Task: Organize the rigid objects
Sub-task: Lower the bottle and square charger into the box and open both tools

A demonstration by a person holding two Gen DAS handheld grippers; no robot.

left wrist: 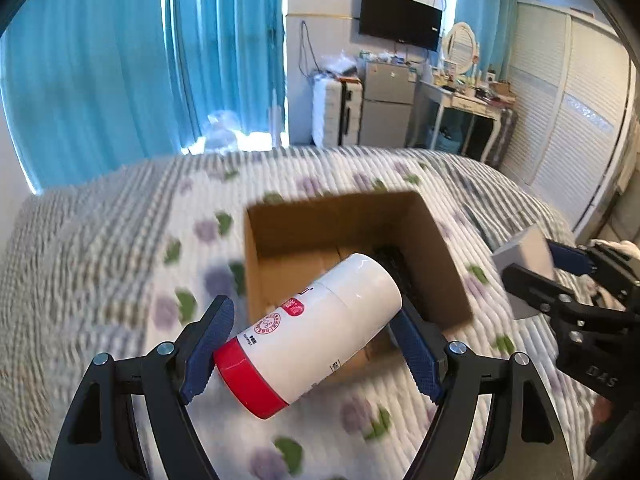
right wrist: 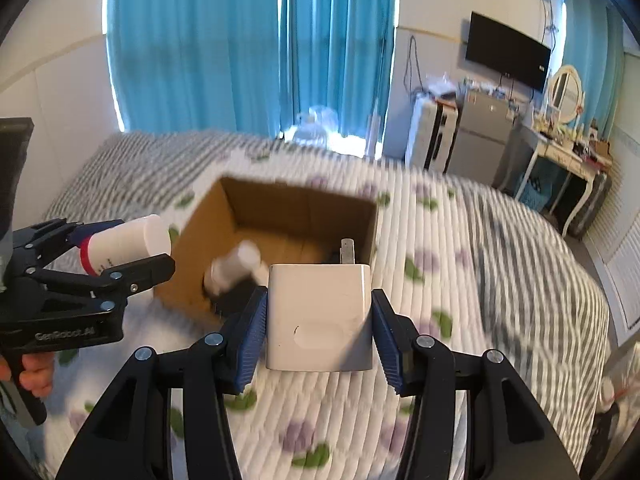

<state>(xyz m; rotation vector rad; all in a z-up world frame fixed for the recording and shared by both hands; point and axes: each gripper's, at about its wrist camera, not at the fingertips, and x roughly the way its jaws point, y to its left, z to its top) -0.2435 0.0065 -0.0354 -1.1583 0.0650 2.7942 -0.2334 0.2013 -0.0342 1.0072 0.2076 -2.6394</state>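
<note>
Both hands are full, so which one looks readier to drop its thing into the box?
Probably the left. Its gripper holds the bottle with the far end already over the box rim. The right gripper holds the charger nearer than the box.

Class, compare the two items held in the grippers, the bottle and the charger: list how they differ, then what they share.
1. The bottle is a cylinder; the charger is a flat-sided block.
2. The bottle has a red cap and printed label; the charger is plain, with metal prongs.
3. The bottle lies tilted; the charger sits square.
Both are white, each gripped, near the cardboard box.
</note>
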